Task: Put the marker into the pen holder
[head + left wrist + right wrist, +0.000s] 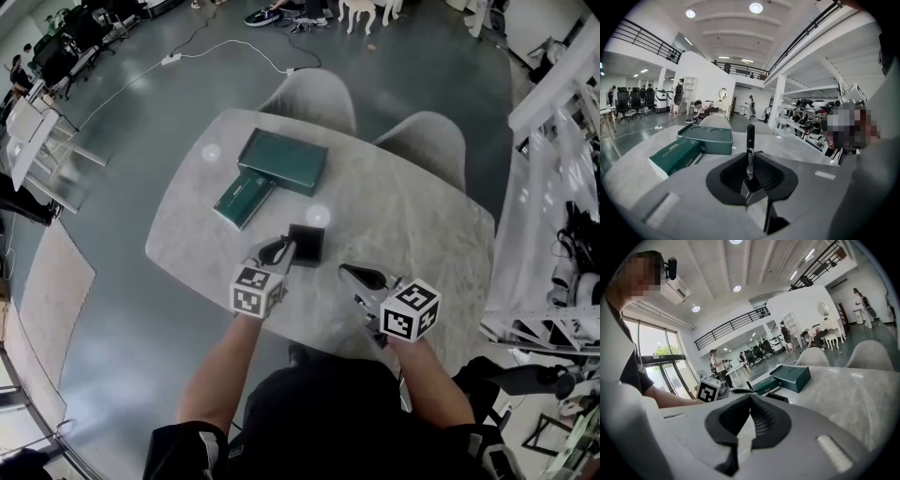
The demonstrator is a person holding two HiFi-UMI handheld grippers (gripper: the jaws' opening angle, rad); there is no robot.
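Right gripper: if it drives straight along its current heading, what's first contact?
Probably the pen holder, close ahead of the right gripper. The left gripper, holding the marker, sits just beside that line; depth is unclear.

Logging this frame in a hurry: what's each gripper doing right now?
Left gripper: shut on the marker, which stands upright between its jaws.
Right gripper: shut, with nothing between its jaws.

A wide green box (284, 160) and a narrow green box (243, 200) touch on the far side of my table (412, 220); two pale chairs (314, 97) stand beyond, a white cable (216, 47) crossing the floor.
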